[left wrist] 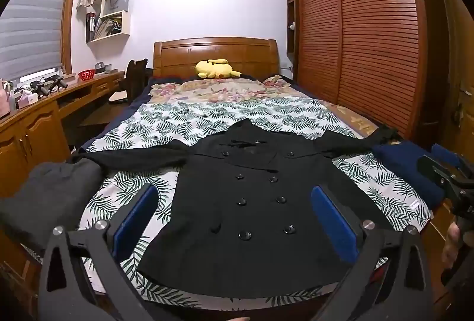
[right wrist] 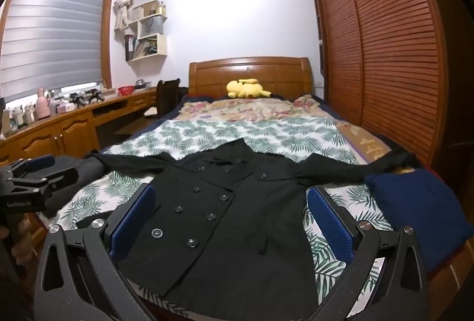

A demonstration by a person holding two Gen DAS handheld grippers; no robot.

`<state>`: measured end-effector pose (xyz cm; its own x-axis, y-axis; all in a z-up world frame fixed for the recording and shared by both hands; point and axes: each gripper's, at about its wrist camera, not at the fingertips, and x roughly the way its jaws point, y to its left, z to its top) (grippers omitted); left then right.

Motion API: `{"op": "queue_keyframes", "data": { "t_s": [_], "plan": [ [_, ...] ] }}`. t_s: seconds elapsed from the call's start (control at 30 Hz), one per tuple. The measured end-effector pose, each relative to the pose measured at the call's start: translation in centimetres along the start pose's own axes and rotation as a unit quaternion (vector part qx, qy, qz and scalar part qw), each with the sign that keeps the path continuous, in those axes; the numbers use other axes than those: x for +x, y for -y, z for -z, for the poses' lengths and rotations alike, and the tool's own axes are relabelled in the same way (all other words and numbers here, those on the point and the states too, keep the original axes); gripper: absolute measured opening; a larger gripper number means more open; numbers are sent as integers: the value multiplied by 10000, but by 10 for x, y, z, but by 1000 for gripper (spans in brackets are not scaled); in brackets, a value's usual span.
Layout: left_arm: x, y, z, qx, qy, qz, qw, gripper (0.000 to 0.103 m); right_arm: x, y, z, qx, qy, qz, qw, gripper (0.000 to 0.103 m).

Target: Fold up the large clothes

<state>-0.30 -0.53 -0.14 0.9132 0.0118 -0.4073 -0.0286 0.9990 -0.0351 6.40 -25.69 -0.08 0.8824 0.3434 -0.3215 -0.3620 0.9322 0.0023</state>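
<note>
A black double-breasted coat (left wrist: 254, 202) (right wrist: 231, 220) lies flat and face up on the leaf-print bedspread (left wrist: 166, 122) (right wrist: 207, 134), sleeves spread out to both sides, hem toward me. My left gripper (left wrist: 237, 202) hovers above the coat's lower half, jaws wide open, nothing between the blue pads (left wrist: 136, 217). My right gripper (right wrist: 232, 204) likewise hangs open over the coat's lower part, with its blue pads (right wrist: 328, 220) well apart. Each gripper shows at the edge of the other's view: the right gripper (left wrist: 441, 173) and the left gripper (right wrist: 29, 179).
A folded grey garment (left wrist: 44, 196) lies at the bed's left corner and a folded navy garment (left wrist: 408, 170) (right wrist: 420, 202) at the right. A yellow plush toy (left wrist: 214, 68) rests by the headboard. Slatted wardrobe doors (left wrist: 355, 33) line the right side, a wooden desk (left wrist: 44, 113) the left.
</note>
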Motion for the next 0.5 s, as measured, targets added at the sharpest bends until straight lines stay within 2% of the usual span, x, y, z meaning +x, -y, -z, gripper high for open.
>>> {"op": "queue_keyframes", "data": {
  "t_s": [0.5],
  "plan": [
    [-6, -2, -1, -14, 29, -21, 10000, 103, 0, -1, -4, 59, 10, -58, 10000, 103]
  ]
}}
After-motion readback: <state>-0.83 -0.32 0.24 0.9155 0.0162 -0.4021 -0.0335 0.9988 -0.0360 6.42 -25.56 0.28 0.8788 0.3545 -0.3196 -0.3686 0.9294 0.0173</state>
